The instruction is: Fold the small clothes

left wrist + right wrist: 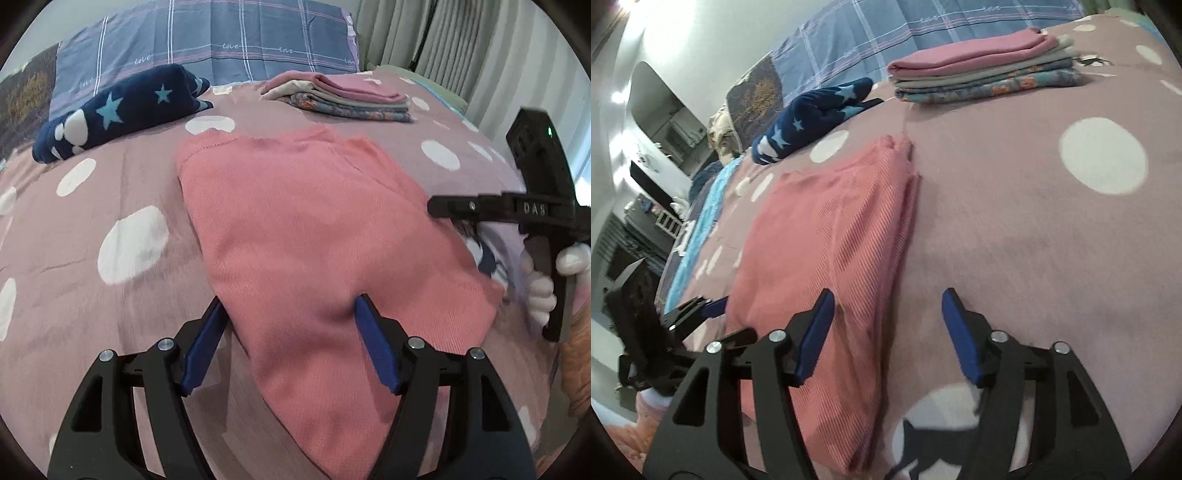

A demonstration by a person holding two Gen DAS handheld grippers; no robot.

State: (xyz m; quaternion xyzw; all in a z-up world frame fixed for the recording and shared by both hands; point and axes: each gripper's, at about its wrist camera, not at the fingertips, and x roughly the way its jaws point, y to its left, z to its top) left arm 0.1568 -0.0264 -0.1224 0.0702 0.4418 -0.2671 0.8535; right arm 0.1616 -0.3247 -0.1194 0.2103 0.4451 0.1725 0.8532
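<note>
Straddling pink garment point(314, 236): both tongs point(291, 314) point(886, 306) released; "DAS" on right handle point(535, 209).

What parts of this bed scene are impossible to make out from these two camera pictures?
- Pink garment: near end cut off by both views' bottom edge and the grippers.
- Right gripper: in the left view its fingertips are motion-blurred.
- Folded stack: lower pieces covered by those above.

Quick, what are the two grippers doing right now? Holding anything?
Left gripper: open, jaws astride the near edge of the pink cloth, not pinching it.
Right gripper: open, holding nothing, at the cloth's edge.
</note>
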